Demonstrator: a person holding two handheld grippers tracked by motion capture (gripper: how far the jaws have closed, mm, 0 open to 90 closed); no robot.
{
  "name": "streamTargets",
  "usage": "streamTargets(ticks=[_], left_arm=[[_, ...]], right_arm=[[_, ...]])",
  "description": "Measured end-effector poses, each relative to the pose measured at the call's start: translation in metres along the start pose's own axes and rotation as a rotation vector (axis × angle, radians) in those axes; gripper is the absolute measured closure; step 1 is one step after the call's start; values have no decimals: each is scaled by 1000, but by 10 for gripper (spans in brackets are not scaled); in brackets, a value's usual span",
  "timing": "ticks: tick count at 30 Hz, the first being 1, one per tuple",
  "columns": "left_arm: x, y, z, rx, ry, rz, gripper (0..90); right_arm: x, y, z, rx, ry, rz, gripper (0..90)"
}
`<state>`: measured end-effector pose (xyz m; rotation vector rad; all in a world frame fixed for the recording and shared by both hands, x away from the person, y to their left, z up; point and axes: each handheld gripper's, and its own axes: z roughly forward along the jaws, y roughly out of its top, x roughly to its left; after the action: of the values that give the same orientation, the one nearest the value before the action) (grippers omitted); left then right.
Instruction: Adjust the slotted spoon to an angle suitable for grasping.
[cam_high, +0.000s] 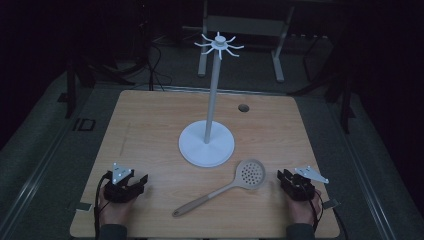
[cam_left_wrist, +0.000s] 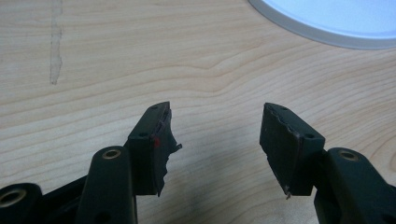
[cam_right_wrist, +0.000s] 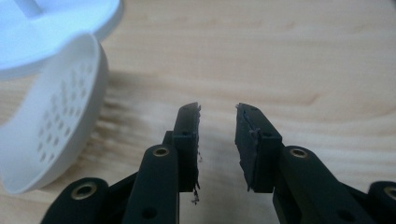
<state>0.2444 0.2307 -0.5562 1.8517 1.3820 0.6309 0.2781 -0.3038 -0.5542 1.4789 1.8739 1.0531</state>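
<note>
High view: slotted spoon (cam_high: 227, 186) is lying just in front of the rack base (cam_high: 206, 143), left gripper (cam_high: 143, 178) wide open and right gripper (cam_high: 280, 175) partly open, both empty; handle likely best gripped mid-length, squarely.

One marking noted: dark block characters resembling "ID" on the grey floor strip (cam_high: 83, 124) just outside the pale wooden tabletop (cam_high: 150, 130), at about nine o'clock of its far-left corner in the high view; the reading is uncertain in the dim light. No other text, label, brand, number or sign is legible on any surface.
</note>
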Motion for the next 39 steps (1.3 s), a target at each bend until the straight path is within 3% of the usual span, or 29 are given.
streamTargets(ticks=[3, 5, 11, 12, 17, 24, 29, 35, 39], left_arm=[[-1, 0, -1, -2, -2, 6, 435], [-1, 0, -1, -4, -1, 6, 434], [0, -1, 0, 3, -2, -3, 432], [0, -1, 1, 10, -7, -1, 432], [-3, 0, 2, 7, -23, 14, 431], [-5, 0, 3, 14, -31, 15, 432], [-5, 0, 3, 16, -33, 17, 433], [-5, 0, 4, 18, -34, 15, 432], [-5, 0, 3, 16, -34, 8, 431]], right_arm=[[6, 2, -3, -30, -2, -40, 735], [7, 2, -4, -32, 13, -40, 741], [22, 14, -13, -66, 45, -130, 783], [26, 17, -14, -69, 66, -152, 831], [37, 23, -12, -66, 108, -176, 897], [65, 34, 6, -24, 160, -266, 897], [78, 42, 25, 38, 156, -328, 897], [78, 41, 38, 102, 125, -365, 898], [76, 40, 37, 106, 124, -363, 899]])
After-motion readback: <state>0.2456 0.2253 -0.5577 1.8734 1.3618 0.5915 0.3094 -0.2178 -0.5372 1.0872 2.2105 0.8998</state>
